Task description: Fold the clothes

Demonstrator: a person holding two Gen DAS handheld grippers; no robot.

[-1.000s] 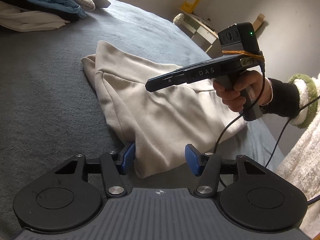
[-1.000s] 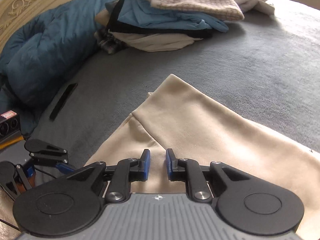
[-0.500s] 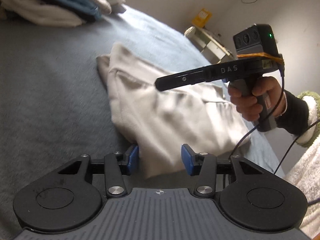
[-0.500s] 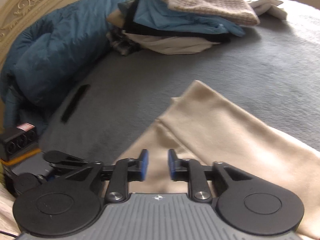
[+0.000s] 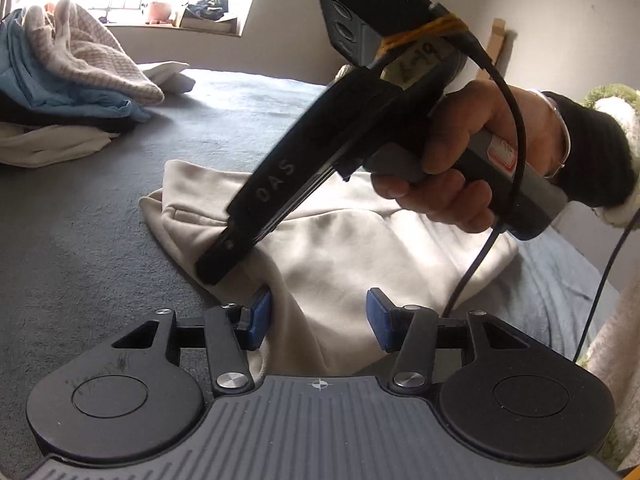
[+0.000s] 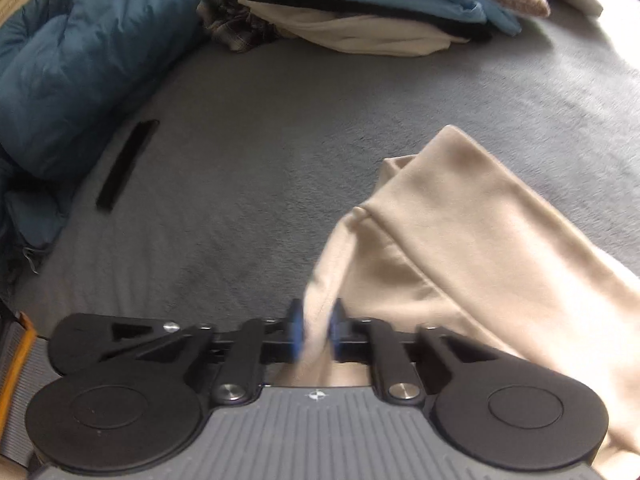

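Note:
A cream garment (image 5: 352, 248) lies crumpled on the grey bed cover (image 5: 80, 240). My left gripper (image 5: 319, 318) is open at the garment's near edge, and cloth lies loosely between its blue pads (image 5: 258, 316). A hand holds my right gripper (image 5: 218, 266) slanting down just ahead of the left one, its tip on the garment's left edge. In the right wrist view the right gripper (image 6: 317, 326) is shut on a raised fold of the cream garment (image 6: 460, 240), with the blue pads (image 6: 296, 330) pinching cloth from both sides.
A pile of clothes (image 5: 60, 92) sits at the far left of the bed, also topping the right wrist view (image 6: 380, 4). A blue duvet (image 6: 60, 60) and a black strip (image 6: 126, 164) lie to the left. A cable (image 5: 480, 256) hangs from the right gripper.
My right gripper dropped toward the left gripper and closed on the garment's edge, lifting a fold. The left gripper tilted upward and stays open around the cloth.

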